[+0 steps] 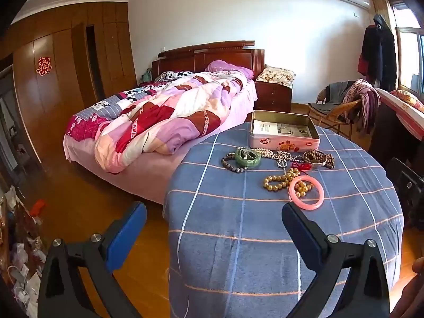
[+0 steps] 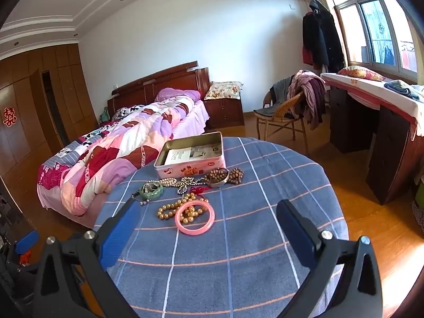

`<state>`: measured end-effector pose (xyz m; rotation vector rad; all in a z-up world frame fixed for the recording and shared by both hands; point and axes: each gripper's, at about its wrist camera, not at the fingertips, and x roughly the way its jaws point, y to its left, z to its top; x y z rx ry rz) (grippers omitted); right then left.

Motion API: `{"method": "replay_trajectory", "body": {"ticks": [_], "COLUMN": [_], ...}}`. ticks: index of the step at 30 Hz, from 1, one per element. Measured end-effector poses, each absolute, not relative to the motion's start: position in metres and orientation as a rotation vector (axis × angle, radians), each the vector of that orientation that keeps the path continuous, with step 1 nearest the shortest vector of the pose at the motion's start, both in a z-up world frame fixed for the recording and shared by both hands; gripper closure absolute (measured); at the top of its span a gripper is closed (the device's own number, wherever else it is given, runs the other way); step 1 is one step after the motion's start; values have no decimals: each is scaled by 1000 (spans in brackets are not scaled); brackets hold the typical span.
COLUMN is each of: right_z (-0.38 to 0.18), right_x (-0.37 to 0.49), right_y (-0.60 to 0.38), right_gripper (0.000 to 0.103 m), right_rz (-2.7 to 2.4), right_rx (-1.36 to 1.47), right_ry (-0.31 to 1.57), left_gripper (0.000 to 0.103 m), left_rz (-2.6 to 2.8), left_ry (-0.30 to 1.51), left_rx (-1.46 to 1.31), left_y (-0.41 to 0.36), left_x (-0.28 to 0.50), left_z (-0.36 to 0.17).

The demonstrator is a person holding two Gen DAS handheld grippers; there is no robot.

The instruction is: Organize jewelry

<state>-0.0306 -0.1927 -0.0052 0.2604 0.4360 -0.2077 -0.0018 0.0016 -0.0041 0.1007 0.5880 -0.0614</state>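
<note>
1. None of the jewelry looks stowed: the tin box [image 2: 192,153] at the desk's [image 2: 265,238] far side holds only a printed paper.
2. In front of the box lie a green jade piece [image 2: 152,189], pearl strand [image 2: 172,182], brown wooden beads [image 2: 225,176], golden beads [image 2: 172,209] and pink bangle [image 2: 195,218], some overlapping.
3. Left gripper [image 1: 214,228] and right gripper [image 2: 208,222] hover short of the pile, jaws wide apart and empty.
4. By my judgement, everything is left to do.

Both wrist cameras are facing the tin box [image 1: 285,132] [image 2: 192,153].
Left is viewing from the near-left, right nearer; both are sharing the bed [image 1: 159,122] [image 2: 111,156] behind it.
</note>
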Motion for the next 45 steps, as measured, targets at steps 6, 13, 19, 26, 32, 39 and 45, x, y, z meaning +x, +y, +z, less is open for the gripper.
{"method": "replay_trajectory", "body": {"ticks": [6,13,19,26,32,39,45], "right_z": [-7,-10,-9,-9,-10,-10,-10], "right_x": [-29,-27,-27,-26,-27,-27,-27], "right_y": [-190,-189,-189,-188,-189,-190,-191], "right_gripper": [0,0,0,0,0,0,0], "right_rz": [-206,-209,-210,-213,-219,-217,-218], "right_rx": [265,259,259,252,250,250,251], "right_ry": [437,441,442,444,444,449,450], "left_gripper": [1,1,1,1,1,1,1], "left_rz": [-76,-76,-79,-81,-85,-83,-86], "left_ry": [584,582,579,576,570,571,572], "left_rx": [103,103,106,106,108,110,110], "left_y": [2,1,0,-1,-2,-3,-2], "left_x": [-3,-4,-5,-5,-6,-7,-9], "left_z": [-4,-4,-3,-2,0,0,0]}}
